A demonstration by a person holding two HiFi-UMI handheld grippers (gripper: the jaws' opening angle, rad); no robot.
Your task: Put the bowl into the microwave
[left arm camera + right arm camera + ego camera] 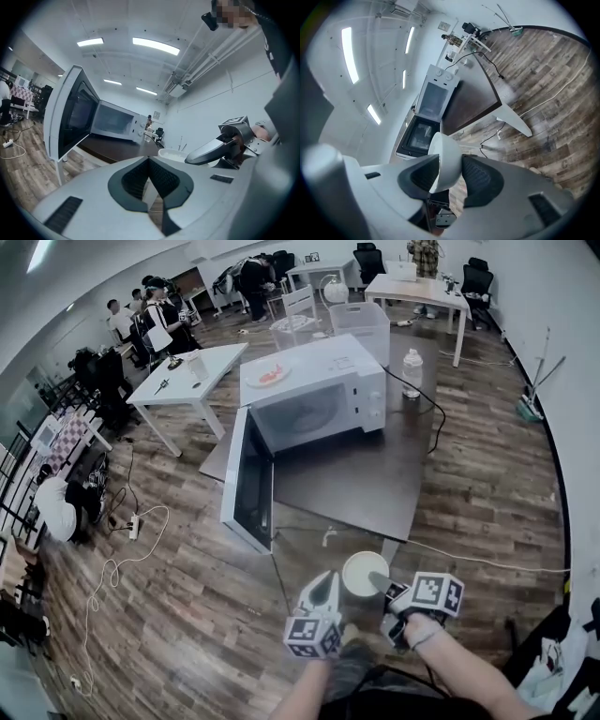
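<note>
Gripping the white bowl [362, 570] by its rim, the right gripper [382, 583] has one pad inside the bowl and one outside, with the bowl's wall pinched between them. From where I stand, the bowl hangs in the air over the wooden floor [187, 615], just short of the near edge of the dark table [375, 484]. The left gripper [149, 161] rides just beside the bowl on its left, jaws closed together on nothing. The microwave [319, 395] sits on the table, well beyond the bowl, its door [248, 479] swung wide open towards the person. A plate [267, 374] lies on top of the microwave, and a clear bottle [412, 371] stands to its right.
</note>
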